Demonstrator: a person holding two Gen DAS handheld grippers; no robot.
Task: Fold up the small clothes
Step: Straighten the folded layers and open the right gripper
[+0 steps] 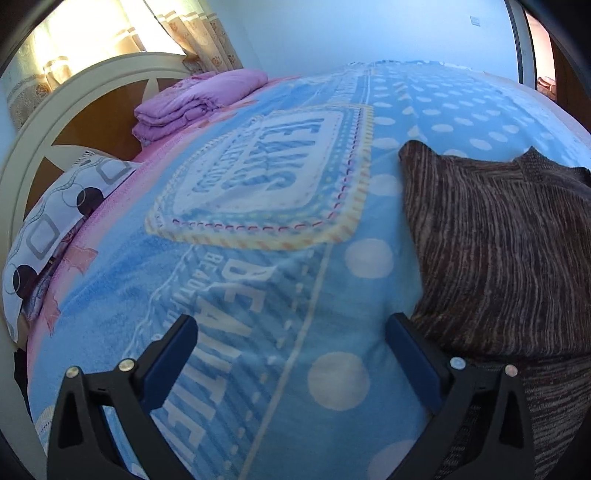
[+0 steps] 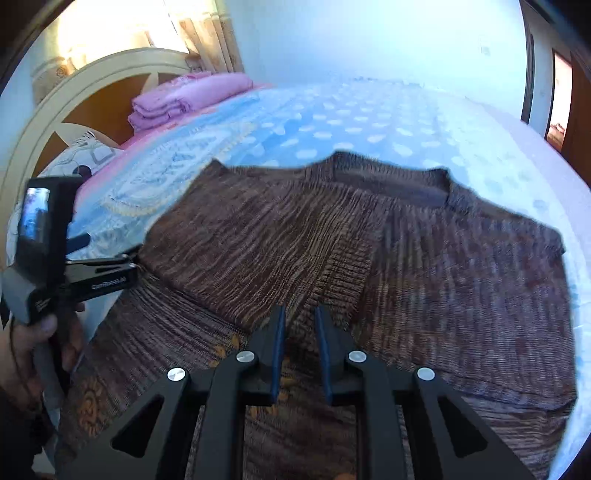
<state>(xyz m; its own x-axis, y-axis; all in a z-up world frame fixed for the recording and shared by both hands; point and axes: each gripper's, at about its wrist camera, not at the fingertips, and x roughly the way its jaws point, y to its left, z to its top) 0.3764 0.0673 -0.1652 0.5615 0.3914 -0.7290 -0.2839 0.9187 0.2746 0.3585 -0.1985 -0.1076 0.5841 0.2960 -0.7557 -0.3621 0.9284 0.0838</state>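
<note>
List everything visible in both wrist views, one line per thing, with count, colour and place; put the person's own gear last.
brown garment: one, brown with fine streaks, spread on the bed, sleeves folded inward, collar at the far side
blanket: one, light blue with white dots and lettering, covering the bed
folded bedding: one stack, purple, far corner by the headboard
pillow: one, white with grey squares and dark circles, left edge of the bed
headboard: one, cream frame with brown panels, behind the pillow
curtains: beige patterned, lit window at upper left
left gripper: black with blue pads, jaws wide open over the blanket, beside the garment
right gripper: black with blue pads, jaws nearly closed over the garment; whether it pinches fabric is unclear
</note>
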